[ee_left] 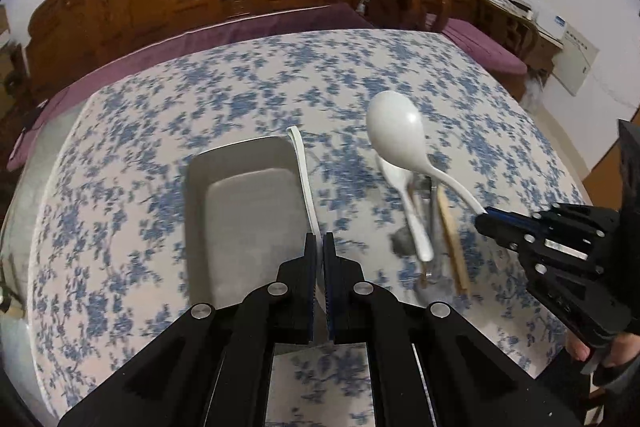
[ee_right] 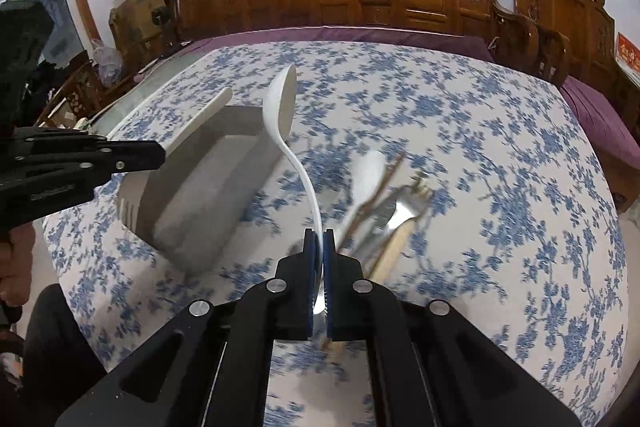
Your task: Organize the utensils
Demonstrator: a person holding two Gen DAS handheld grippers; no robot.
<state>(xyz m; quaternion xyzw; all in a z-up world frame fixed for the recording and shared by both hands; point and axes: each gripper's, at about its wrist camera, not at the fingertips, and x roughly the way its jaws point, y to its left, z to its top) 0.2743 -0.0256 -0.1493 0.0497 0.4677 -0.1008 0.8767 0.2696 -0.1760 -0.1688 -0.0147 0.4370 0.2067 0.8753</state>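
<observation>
The right gripper (ee_right: 319,247) pinches the handle end of a white ladle (ee_right: 280,107), carried in the air with its bowl forward, above the table (ee_right: 500,147) between the tray (ee_right: 208,187) and the utensil pile (ee_right: 384,215). The left gripper (ee_left: 319,247) is pressed onto the handle of a white spatula (ee_left: 304,171), which hangs over the tray's right edge; its slotted blade shows in the right wrist view.

Handling, as a judgement:
- The ladle looks like light, rigid plastic. It is smooth, so it may swivel in a tip grip; the bowl weight sits far from the pads.
- Hold it on the flat of the handle, further toward the bowl for less swing.
- The pile holds a white spoon (ee_left: 412,211), a fork (ee_right: 404,211) and chopsticks (ee_left: 450,235), overlapping. Metal pieces are heavier and slick; take them mid-handle.
</observation>
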